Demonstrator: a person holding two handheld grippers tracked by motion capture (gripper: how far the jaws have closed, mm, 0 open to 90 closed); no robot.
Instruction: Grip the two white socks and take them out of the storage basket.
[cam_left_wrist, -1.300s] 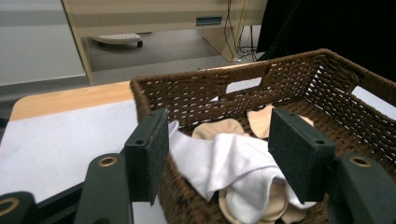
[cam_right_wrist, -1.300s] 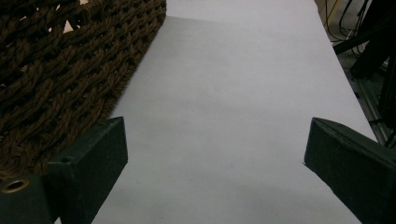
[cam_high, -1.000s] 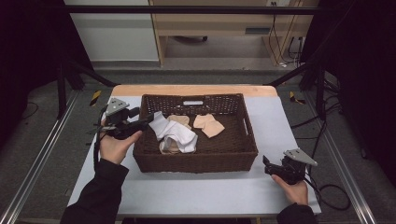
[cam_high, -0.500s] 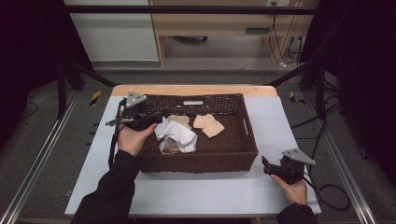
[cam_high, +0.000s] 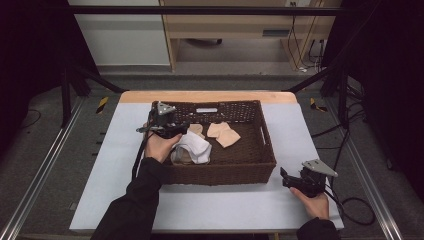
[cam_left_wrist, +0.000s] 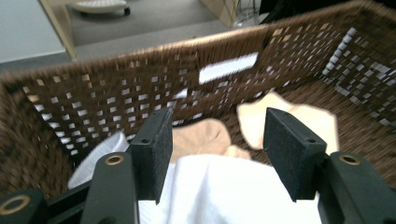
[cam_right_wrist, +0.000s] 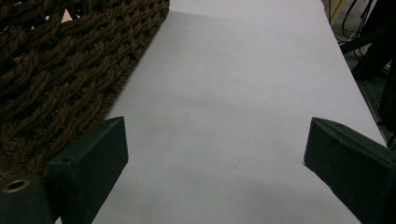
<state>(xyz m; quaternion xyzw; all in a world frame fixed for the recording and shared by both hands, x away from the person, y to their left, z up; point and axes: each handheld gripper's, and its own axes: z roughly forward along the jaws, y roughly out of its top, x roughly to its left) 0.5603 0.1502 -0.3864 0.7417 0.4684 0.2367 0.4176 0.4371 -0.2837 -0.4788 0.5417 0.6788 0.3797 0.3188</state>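
Your left claw (cam_high: 180, 131) has come in from outside the basket's left edge and dropped over the rim, so it now sits in the left of centre of the high view, inside the brown wicker basket (cam_high: 260, 127). Its jaws have just been closing a little, yet they stand moderately wide with nothing pressed between them. In the left gripper view the white cloth (cam_left_wrist: 233, 191) lies just under and between the two black pads (cam_left_wrist: 152, 154), low in the frame, and you are not gripping it. That reads as the approach being done and the grasp on the white cloth coming next.

Your right claw (cam_high: 286, 178) rests on the white counter (cam_high: 225, 210) at the lower right of the high view, just outside the basket's near right corner. It has kept its place, jaws spread wide over bare counter in the right gripper view, holding nothing.

The count: one basket, two claws. Inside the basket there is one bunched white cloth (cam_high: 196, 147) at left of centre, and two beige cloth pieces, a larger one (cam_high: 224, 134) near the middle and a smaller one (cam_high: 196, 129) beside your left claw. Whether the white bundle is a single piece or several, I cannot tell. A white label (cam_high: 206, 109) sits on the basket's far wall.
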